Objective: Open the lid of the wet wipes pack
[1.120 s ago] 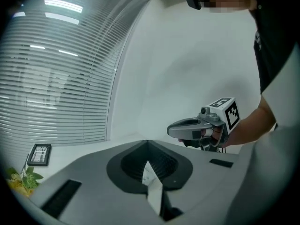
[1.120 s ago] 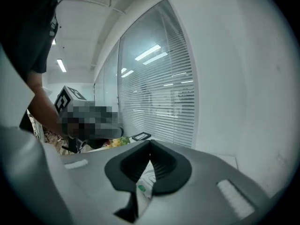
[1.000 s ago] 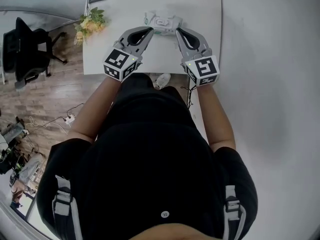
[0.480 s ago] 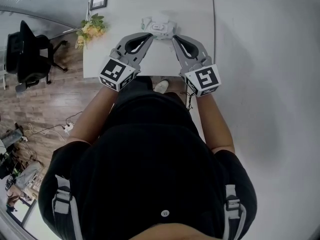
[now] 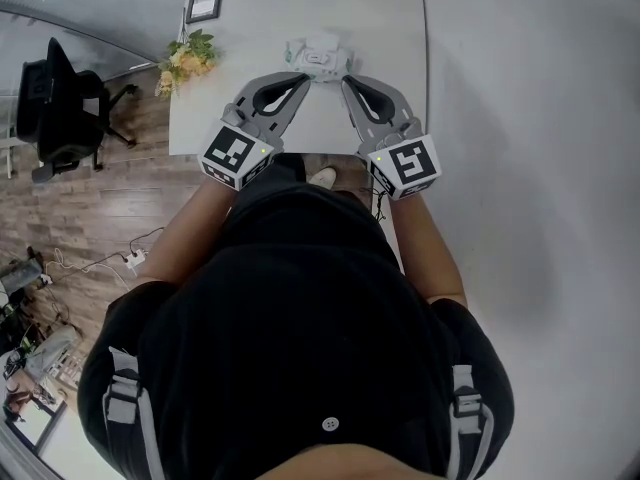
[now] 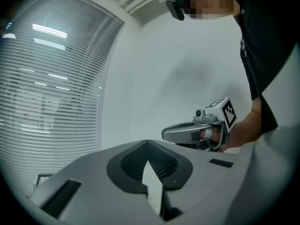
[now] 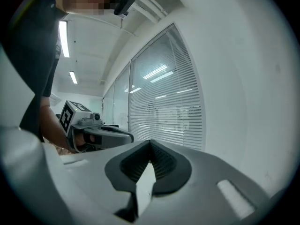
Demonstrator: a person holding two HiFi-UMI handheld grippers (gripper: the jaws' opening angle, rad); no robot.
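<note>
Wipes pack [image 5: 318, 54] is showing over the middle of the table [image 5: 395, 58]. It is unclear whether it is resting on the top or hanging just above it, and the lid is too small to read.

Left gripper [image 5: 303, 75] and right gripper [image 5: 345, 79] are angling in from the table's near edge. Their tips are converging on the pack's two near corners and touching or overlapping them in the head view. Marker cubes [image 5: 237, 153] are hanging over the table's near edge.

In the left gripper view the jaws are standing closed, tips meeting. The black ribbed pads [image 6: 165, 165] are framing a thin white strip in the slit, which could be wrapper or table top. In the right gripper view it is the same: jaws are pressing tip to tip, with pads [image 7: 164, 165] around another white strip. It is not clear whether either claw is pinching the pack's edge. Each gripper view is also catching the other gripper off to the side.

Flowers [image 5: 185, 56] are sitting at the table's left edge, and a picture frame [image 5: 205, 1] is lying at its far left corner. A black chair [image 5: 55, 98] is standing on the wood floor [image 5: 90, 198], well off the table's left side. A power strip [image 5: 137, 259] is lying on the floor beyond the near left corner. A shoe [image 5: 322, 177] is poking out just past the near edge.
</note>
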